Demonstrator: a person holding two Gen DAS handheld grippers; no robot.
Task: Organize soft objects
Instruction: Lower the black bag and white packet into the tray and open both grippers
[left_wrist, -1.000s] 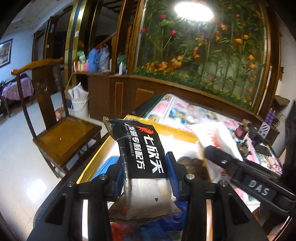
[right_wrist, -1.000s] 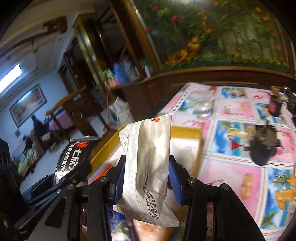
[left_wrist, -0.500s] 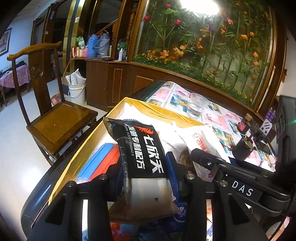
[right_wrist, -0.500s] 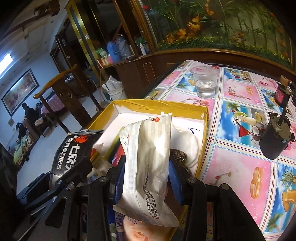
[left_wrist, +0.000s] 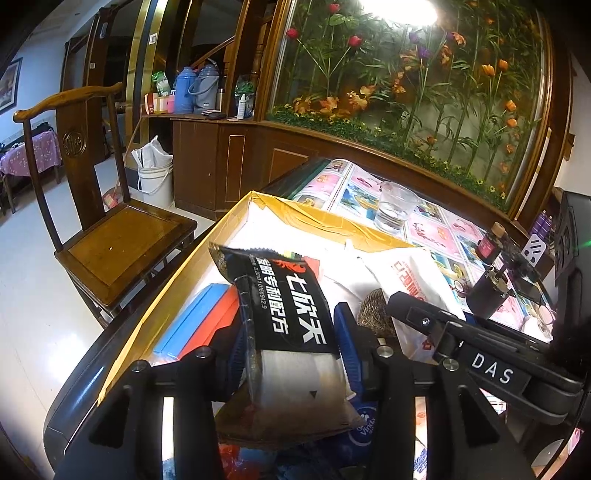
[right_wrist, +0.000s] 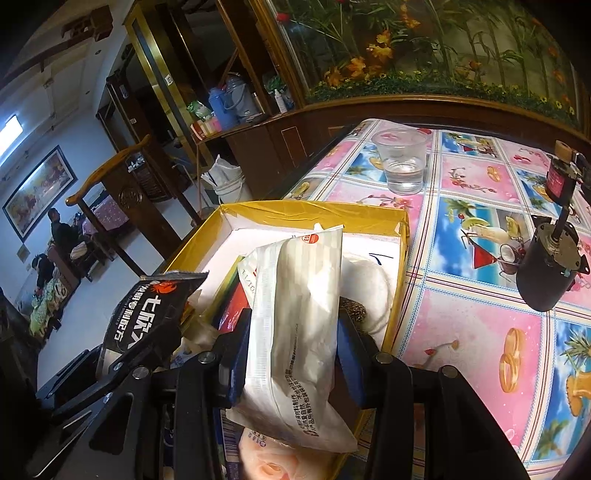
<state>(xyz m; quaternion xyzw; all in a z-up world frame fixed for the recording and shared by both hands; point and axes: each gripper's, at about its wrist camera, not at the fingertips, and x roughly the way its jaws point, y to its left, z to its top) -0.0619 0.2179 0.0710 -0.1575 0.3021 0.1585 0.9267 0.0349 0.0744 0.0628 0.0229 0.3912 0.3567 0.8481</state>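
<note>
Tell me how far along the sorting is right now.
Partly done: the yellow box already holds several soft packs. In hand: the left tongs grip a black packet and the right tongs grip a white packet, both above the box. Left: setting these two down inside.

A clear cup (right_wrist: 402, 162) holding some water stands on a fruit-print tablecloth (right_wrist: 476, 325). A dark motor (right_wrist: 546, 273) sits to its right. Beyond the table: a wooden chair (left_wrist: 110, 236), a white bucket (left_wrist: 155, 177) and blue flasks (left_wrist: 195, 92).
</note>
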